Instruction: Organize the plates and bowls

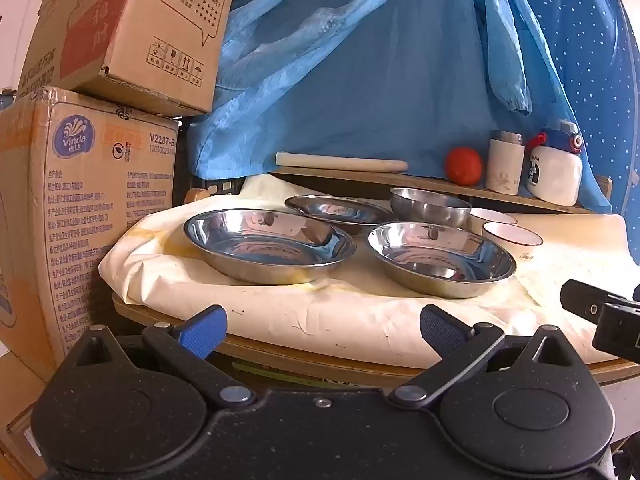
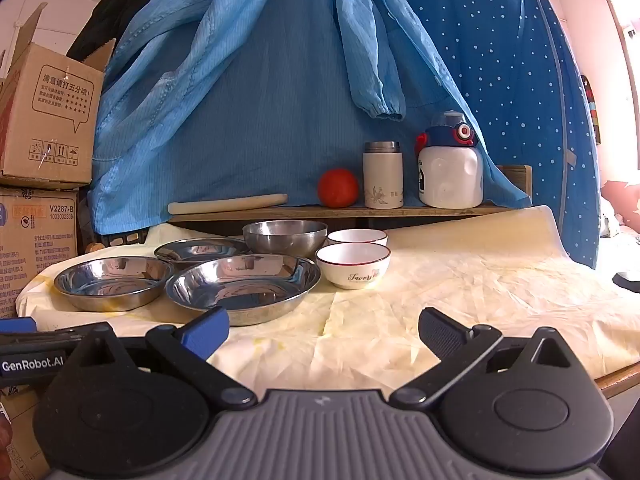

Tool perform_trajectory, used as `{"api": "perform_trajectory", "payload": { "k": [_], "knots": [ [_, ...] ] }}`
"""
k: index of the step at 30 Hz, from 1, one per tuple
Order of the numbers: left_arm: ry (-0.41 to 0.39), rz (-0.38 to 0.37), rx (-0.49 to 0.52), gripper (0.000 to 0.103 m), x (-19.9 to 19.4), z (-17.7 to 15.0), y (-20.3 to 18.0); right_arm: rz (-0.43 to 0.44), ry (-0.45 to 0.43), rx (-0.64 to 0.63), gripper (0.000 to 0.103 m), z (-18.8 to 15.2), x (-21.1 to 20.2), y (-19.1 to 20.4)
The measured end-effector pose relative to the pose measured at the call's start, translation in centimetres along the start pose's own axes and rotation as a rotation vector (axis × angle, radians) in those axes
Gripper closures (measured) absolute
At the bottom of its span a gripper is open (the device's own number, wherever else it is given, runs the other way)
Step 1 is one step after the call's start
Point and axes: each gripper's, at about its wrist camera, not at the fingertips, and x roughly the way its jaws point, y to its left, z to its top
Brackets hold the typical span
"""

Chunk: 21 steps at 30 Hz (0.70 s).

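Plates and bowls sit unsorted on the cloth-covered bench (image 2: 460,280): three steel plates, the front one (image 2: 243,288) nearest the right tongs (image 2: 324,334), another (image 2: 114,282) to its left and a third (image 2: 202,249) behind. A deeper steel bowl (image 2: 285,238) stands just beside two white ceramic bowls (image 2: 353,265), one behind the other. Nothing is stacked, so sorting looks not yet begun. Both tongs stand wide and empty at the bench's near edge, the left tongs (image 1: 323,330) facing the plates (image 1: 269,245), likely so each hand can take a rim and nest like with like.
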Motion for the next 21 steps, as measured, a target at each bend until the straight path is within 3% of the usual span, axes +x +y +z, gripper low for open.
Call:
{"api": "perform_trajectory", "payload": {
  "k": [21],
  "knots": [
    [-0.002,-0.016,-0.051,0.001,-0.12,0.18,0.87,0.000,-0.001,0.003,0.000,0.01,-0.11,-0.04]
  ]
}}
